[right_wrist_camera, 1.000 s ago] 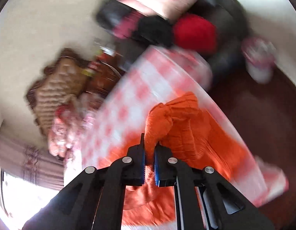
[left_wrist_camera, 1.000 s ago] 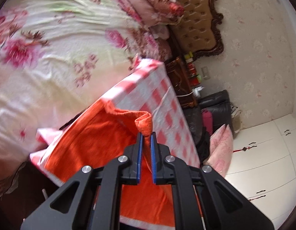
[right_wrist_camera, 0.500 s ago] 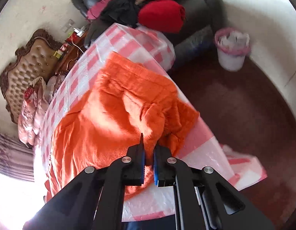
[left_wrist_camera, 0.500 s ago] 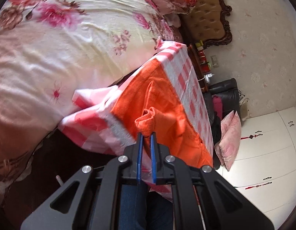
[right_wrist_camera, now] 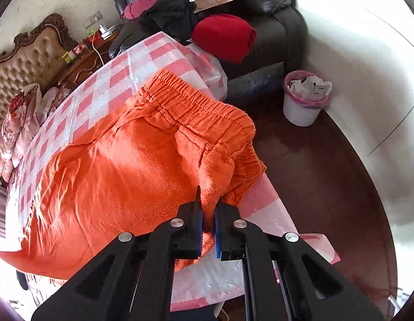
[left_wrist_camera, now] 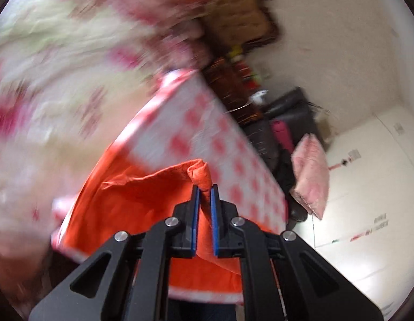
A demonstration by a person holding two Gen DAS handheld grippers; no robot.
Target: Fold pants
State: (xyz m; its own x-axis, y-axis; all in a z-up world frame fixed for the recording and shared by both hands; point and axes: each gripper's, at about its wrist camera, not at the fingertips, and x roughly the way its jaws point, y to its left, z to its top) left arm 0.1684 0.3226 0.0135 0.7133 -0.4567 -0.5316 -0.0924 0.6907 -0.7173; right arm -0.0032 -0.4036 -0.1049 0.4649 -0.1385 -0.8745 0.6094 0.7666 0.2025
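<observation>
Orange pants [right_wrist_camera: 121, 165] lie spread on a table with a pink and white checked cloth [right_wrist_camera: 105, 80], the elastic waistband toward the far right. My right gripper [right_wrist_camera: 208, 208] is shut on a fold of the pants near the waistband, at the table's right edge. My left gripper [left_wrist_camera: 204, 190] is shut on a bunched end of the orange pants [left_wrist_camera: 142, 198] and holds it lifted above the checked cloth [left_wrist_camera: 196, 133]. The left wrist view is blurred by motion.
A flowered bed [left_wrist_camera: 59, 53] lies left of the table. A black sofa [right_wrist_camera: 271, 16] with a red bundle [right_wrist_camera: 223, 37] and pillows stands beyond it. A white waste bin [right_wrist_camera: 303, 99] stands on the dark floor at right. A nightstand [right_wrist_camera: 86, 56] stands by the headboard.
My left gripper has swung up and forward over the table with the pants end. My right gripper has stayed shut on the fabric, now nearer the waistband, which lies flatter.
</observation>
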